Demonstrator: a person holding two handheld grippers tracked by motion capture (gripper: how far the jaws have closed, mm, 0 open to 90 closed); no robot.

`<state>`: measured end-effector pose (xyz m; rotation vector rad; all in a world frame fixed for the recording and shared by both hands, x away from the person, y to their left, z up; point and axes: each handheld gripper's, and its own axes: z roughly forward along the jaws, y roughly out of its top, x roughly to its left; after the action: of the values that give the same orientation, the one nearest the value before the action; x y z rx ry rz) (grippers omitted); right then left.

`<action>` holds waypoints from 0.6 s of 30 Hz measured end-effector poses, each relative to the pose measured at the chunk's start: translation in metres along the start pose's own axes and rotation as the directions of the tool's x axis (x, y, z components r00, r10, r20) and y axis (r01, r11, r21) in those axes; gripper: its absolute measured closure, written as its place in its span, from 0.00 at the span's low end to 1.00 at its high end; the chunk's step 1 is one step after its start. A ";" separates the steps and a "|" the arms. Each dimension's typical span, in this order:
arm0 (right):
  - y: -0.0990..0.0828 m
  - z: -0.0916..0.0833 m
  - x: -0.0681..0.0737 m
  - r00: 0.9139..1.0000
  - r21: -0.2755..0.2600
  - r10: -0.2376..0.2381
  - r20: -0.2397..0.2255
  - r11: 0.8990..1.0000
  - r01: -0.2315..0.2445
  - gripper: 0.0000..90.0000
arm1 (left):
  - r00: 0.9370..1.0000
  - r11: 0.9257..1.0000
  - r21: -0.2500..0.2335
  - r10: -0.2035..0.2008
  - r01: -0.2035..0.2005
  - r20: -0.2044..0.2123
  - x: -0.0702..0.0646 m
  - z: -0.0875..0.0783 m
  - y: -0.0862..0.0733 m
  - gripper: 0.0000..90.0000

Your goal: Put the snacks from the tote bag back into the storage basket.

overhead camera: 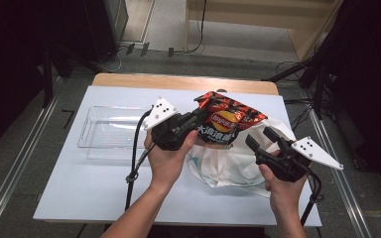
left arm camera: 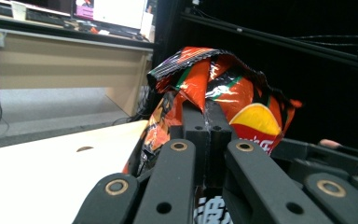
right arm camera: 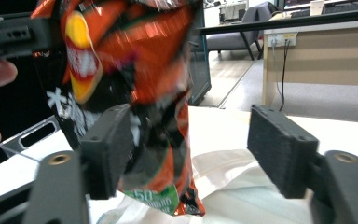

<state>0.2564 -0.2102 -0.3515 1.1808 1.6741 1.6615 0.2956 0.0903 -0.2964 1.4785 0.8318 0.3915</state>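
Observation:
A red and black chip bag (overhead camera: pixel 228 116) hangs above the table, over a crumpled white plastic bag (overhead camera: pixel 228 163). My left gripper (overhead camera: pixel 202 116) is shut on the chip bag's left edge; in the left gripper view the jaws (left arm camera: pixel 208 126) pinch the foil of the chip bag (left arm camera: pixel 223 88) tight. My right gripper (overhead camera: pixel 259 135) stands open just right of the bag, above the white bag. In the right gripper view its jaws (right arm camera: pixel 193 144) are wide apart, the chip bag (right arm camera: pixel 135 60) hangs by the left jaw, and neither pad presses it. The white bag (right arm camera: pixel 228 186) lies below.
A clear plastic tray (overhead camera: pixel 104 129) sits on the white table top (overhead camera: pixel 79 193) to the left of my left hand, its handle end (right arm camera: pixel 32 135) visible from the right gripper. Wooden desks and cables stand beyond the table's far edge.

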 end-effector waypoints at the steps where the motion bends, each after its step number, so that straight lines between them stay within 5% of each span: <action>1: -0.001 -0.001 -0.001 1.000 0.001 0.005 -0.002 1.000 -0.005 0.32 | 1.000 1.000 -0.003 -0.002 0.002 -0.002 0.002 -0.001 0.001 1.00; 18: -0.024 -0.008 -0.024 0.999 0.076 0.023 0.032 0.997 -0.025 0.29 | 0.998 0.999 -0.050 -0.002 -0.002 -0.070 0.026 -0.029 0.016 1.00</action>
<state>0.2562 -0.2318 -0.3787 1.2607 1.7246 1.5978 0.2970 0.1311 -0.2842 1.4250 0.8713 0.4629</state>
